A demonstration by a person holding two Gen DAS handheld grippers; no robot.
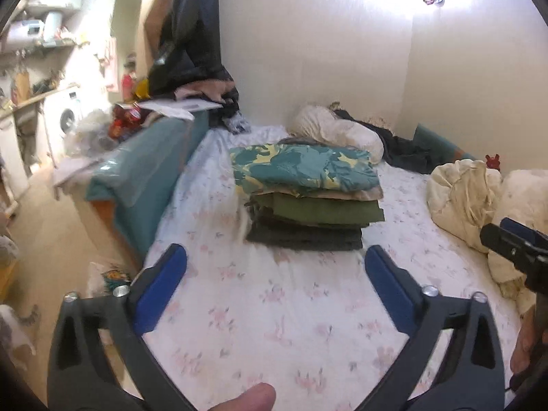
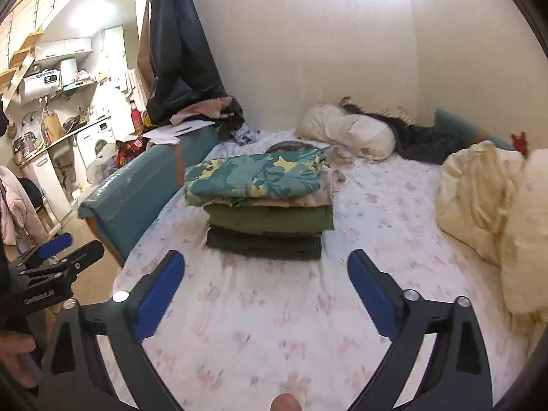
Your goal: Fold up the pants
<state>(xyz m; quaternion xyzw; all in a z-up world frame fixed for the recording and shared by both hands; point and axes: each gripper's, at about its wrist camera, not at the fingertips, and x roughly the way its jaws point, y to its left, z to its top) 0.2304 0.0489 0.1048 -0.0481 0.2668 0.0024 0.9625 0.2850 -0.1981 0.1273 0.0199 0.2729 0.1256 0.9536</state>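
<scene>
right tool (image 1: 513, 239) cut off, shelf clutter (image 1: 41, 34) blurred

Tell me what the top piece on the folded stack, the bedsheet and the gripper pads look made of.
Top piece: thin woven cloth, matte, teal-and-yellow leaf print, soft creases; probably cotton. Bedsheet: light woven fabric, matte, faded pink floral print, faint wrinkles. Gripper pads: smooth blue moulded plastic or rubber on black frames; which one is unclear.

The stack of folded clothes (image 1: 306, 202) was matt woven cloth on a thin, smooth floral cotton sheet (image 1: 274, 308); beside the stack, the teal bed rail (image 2: 137, 185) looked glossy, and each gripper had matt black plastic arms
</scene>
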